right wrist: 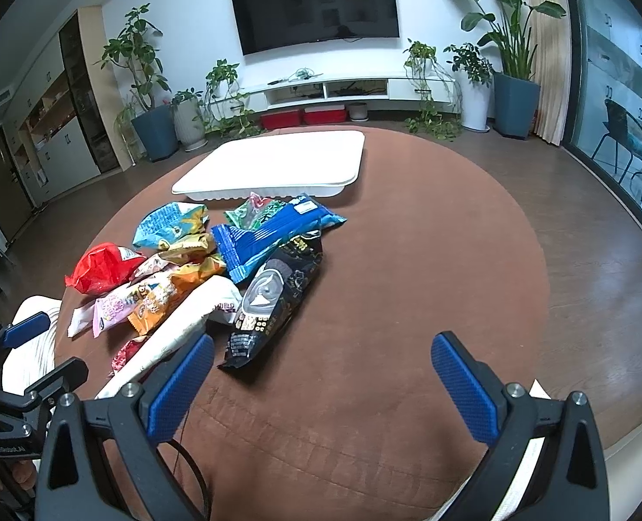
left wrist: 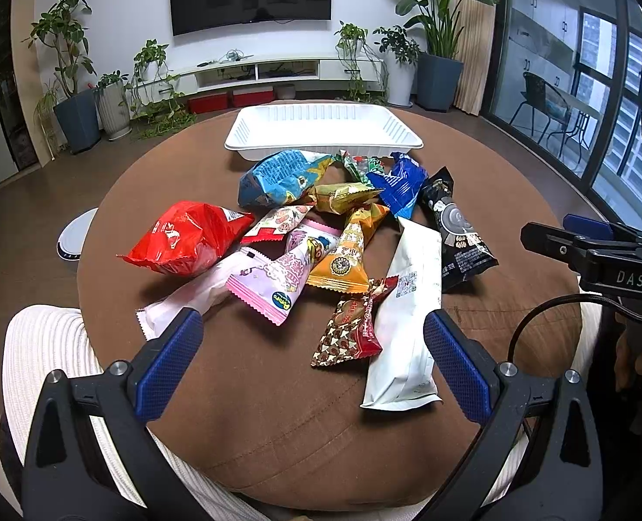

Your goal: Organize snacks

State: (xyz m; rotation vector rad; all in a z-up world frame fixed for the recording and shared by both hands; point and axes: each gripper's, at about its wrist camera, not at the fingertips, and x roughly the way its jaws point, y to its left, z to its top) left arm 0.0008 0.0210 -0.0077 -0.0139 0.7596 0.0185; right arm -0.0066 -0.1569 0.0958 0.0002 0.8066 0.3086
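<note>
A pile of snack packets lies on a round brown table (left wrist: 516, 199): a red bag (left wrist: 186, 239), a light-blue bag (left wrist: 277, 178), a dark-blue pack (left wrist: 401, 182), a black pack (left wrist: 455, 230), a long white pack (left wrist: 408, 321), a pink pack (left wrist: 286, 273), an orange pack (left wrist: 349, 252). An empty white tray (left wrist: 321, 130) stands behind them. My left gripper (left wrist: 312, 360) is open and empty, near the pile's front edge. My right gripper (right wrist: 321, 386) is open and empty, over bare table right of the black pack (right wrist: 273, 299) and the tray (right wrist: 277, 165).
The right gripper's body (left wrist: 603, 256) shows at the right edge of the left wrist view. A white ribbed cushion (left wrist: 43, 347) sits at the table's near left. Potted plants (left wrist: 73, 100), a TV shelf (left wrist: 277, 69) and glass doors (left wrist: 581, 87) lie beyond the table.
</note>
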